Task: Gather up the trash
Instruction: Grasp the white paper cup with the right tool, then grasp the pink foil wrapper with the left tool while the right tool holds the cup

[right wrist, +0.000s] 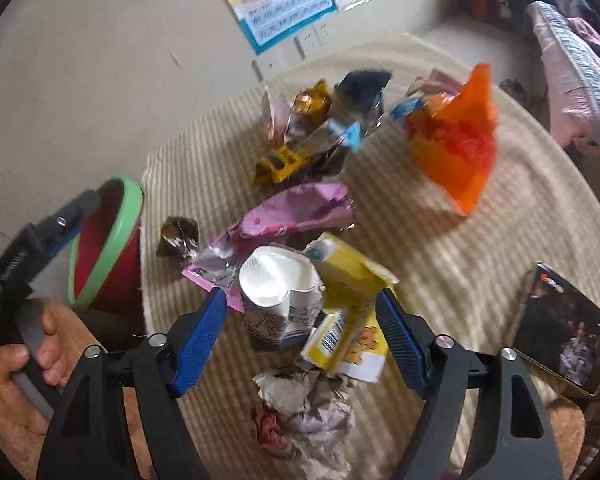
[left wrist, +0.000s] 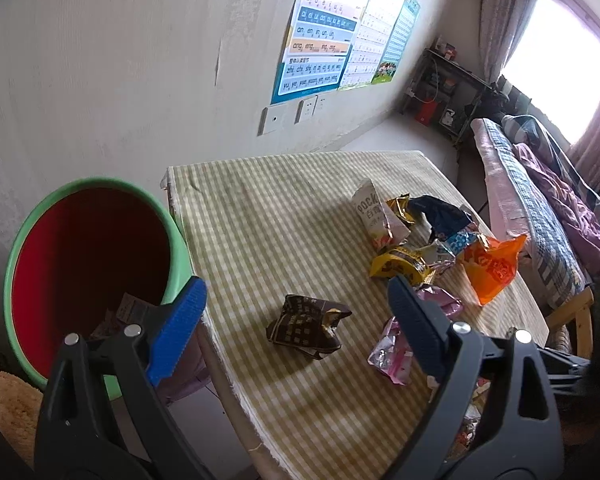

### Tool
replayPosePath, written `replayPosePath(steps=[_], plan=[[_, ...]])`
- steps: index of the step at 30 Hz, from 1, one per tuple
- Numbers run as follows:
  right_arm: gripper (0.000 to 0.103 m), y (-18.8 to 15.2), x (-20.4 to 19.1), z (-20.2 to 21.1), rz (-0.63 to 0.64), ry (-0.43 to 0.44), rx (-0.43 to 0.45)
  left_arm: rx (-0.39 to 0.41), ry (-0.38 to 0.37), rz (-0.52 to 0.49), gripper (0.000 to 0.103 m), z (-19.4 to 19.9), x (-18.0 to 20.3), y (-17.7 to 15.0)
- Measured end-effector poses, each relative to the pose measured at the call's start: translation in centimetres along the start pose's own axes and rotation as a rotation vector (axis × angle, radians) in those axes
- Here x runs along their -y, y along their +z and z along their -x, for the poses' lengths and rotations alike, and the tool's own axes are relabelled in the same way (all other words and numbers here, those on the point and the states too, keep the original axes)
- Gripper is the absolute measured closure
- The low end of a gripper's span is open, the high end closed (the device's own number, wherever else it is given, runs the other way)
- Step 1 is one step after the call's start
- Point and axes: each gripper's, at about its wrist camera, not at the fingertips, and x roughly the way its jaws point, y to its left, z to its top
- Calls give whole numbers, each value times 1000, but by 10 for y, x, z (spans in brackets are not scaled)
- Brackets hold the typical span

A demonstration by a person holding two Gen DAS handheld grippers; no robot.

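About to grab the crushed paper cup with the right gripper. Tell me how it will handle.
The crushed paper cup already looks dented, so it will probably give further when squeezed. It appears empty, so likely light. The right gripper is open around it; a yellow carton leans alongside and may shift too.

Both tools share one build. The left gripper (left wrist: pixel 296 320) has two black plastic arms with triangular cut-outs, round silver pivot pins at the joints, and ribbed bright-blue pads (left wrist: pixel 178 332) on its fingers. The right gripper (right wrist: pixel 302 344) shows the same black frame, silver pins and ribbed blue pads (right wrist: pixel 200 344). At the lower left of the right wrist view, a bare-skinned hand (right wrist: pixel 28 364) wraps a grey handle.
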Motion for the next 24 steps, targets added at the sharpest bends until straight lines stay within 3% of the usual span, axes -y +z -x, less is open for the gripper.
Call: replayPosePath(steps=[3, 9, 13, 16, 19, 24], plan=[[57, -1, -2, -12, 3, 40, -36, -4, -2, -26, 14, -1, 5, -1], [58, -1, 4, 18, -38, 100, 99, -13, -4, -44, 14, -4, 10, -2], [58, 2, 17, 41, -92, 94, 203, -48, -53, -111, 14, -10, 24, -3], [58, 1, 30, 48, -134, 76, 239, -114, -102, -221, 14, -24, 50, -7], [58, -3, 39, 50, -162, 58, 247, -185, -139, -302, 20, -51, 74, -13], [58, -6, 47, 49, -189, 55, 250, -318, -180, -275, 33, -96, 89, -17]])
